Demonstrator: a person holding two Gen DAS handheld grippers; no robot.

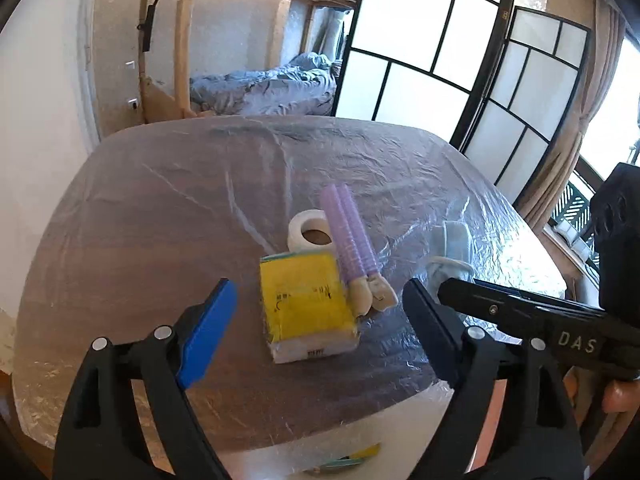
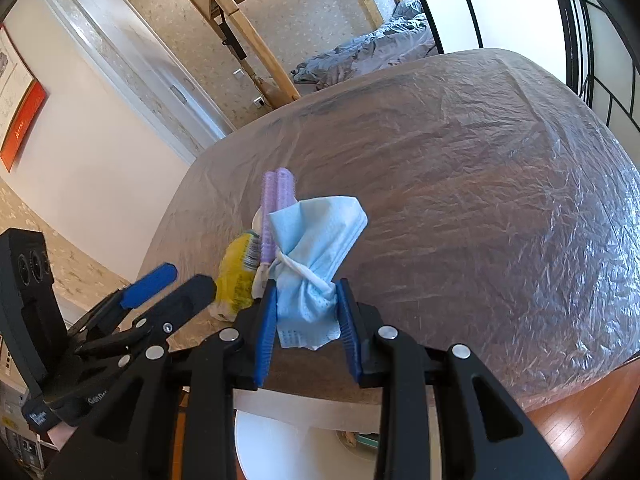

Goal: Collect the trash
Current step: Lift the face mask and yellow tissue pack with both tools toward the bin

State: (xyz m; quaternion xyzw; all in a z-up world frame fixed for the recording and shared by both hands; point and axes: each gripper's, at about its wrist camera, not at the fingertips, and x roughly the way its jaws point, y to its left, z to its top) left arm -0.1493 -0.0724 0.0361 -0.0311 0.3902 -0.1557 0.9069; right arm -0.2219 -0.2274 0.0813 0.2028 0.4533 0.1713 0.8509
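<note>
Two grippers: right gripper (image 2: 306, 316) clamped on crumpled light-blue disposable face mask (image 2: 316, 256) w/ white ear loops, blue pads pinching its lower bunched part, mask lifted just over near edge of plastic-wrapped brown table (image 2: 460, 184). Left gripper (image 1: 316, 328) wide apart, holding nothing, hovering above yellow tissue pack (image 1: 306, 304). Beside pack: pair of purple hair rollers w/ beige clips (image 1: 352, 240) touching it, white tape roll (image 1: 310, 234) just behind. To do step well: keep squeeze firm, mask is limp and may slip; carry it clear of rollers before release. Bin not clearly seen; white round thing (image 2: 280, 448) below table edge could be it, can't tell. Right view shows the grasp itself; left view shows only part of mask but gives pack/roll layout clearly.
</note>
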